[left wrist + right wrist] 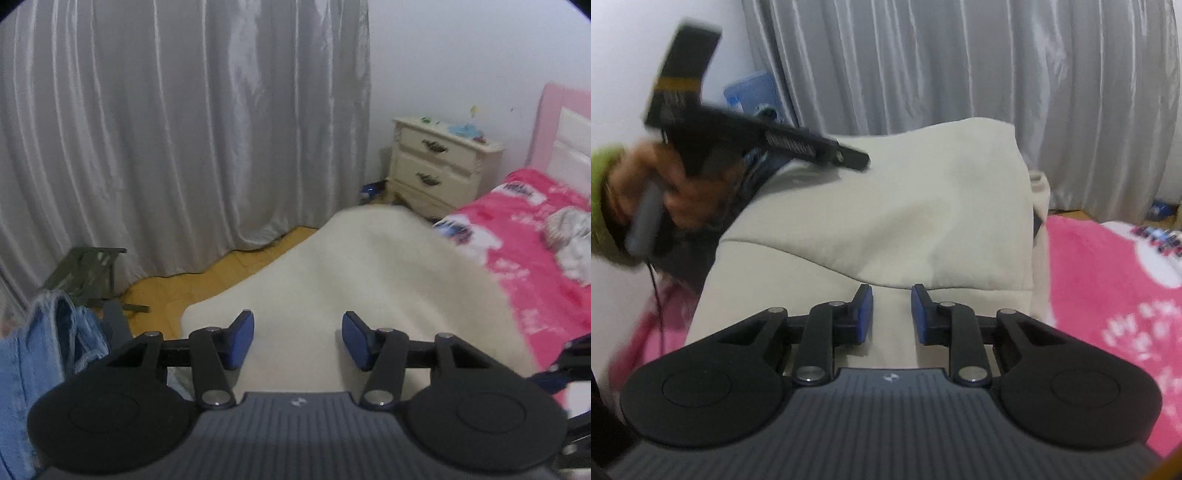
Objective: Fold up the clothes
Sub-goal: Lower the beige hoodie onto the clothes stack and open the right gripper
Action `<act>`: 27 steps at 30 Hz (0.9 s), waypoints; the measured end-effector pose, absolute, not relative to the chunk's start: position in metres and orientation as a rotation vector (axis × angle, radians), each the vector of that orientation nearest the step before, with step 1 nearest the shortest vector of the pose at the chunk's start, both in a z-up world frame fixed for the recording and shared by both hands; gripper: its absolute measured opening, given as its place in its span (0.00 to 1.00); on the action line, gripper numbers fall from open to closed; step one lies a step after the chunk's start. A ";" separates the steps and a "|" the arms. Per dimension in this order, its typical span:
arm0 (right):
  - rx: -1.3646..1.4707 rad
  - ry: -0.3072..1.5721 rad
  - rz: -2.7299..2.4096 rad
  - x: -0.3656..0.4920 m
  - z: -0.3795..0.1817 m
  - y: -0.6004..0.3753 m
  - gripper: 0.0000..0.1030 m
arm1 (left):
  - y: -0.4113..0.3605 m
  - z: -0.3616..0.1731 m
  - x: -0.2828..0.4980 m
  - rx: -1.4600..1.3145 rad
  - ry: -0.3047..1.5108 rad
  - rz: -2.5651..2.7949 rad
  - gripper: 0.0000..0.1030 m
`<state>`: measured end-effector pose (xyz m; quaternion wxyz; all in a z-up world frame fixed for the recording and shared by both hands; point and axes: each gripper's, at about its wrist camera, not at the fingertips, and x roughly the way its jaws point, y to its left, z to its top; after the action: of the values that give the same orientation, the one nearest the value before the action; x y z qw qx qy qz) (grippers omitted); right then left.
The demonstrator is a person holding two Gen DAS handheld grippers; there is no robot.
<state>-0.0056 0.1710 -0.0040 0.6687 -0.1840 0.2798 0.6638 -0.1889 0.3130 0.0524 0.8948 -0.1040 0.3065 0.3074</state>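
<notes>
Cream garment (905,206) on pink bedspread (1108,295)

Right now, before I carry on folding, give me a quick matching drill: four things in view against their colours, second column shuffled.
Things:
1. garment on the bed
2. bedspread
3. curtain
4. denim piece at the left edge

Colours:
A. silver-grey
B. light blue
C. cream
D. pink

Pairs: 1-C, 2-D, 3-A, 4-B
</notes>
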 end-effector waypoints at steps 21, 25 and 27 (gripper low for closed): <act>-0.314 0.725 1.306 0.020 -0.027 0.155 0.22 | 0.386 0.025 -0.084 -0.431 0.713 0.426 0.55; -0.269 0.733 1.313 0.029 -0.003 0.123 0.22 | 0.370 0.061 -0.108 -0.408 0.658 0.371 0.56; -0.259 0.705 1.338 0.027 0.012 0.107 0.22 | 0.350 0.075 -0.131 -0.362 0.658 0.323 0.58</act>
<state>0.0267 0.1068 0.0120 0.7199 -0.1174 0.3187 0.6053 -0.1307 0.3504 0.0752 0.9176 -0.1761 0.3197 0.1572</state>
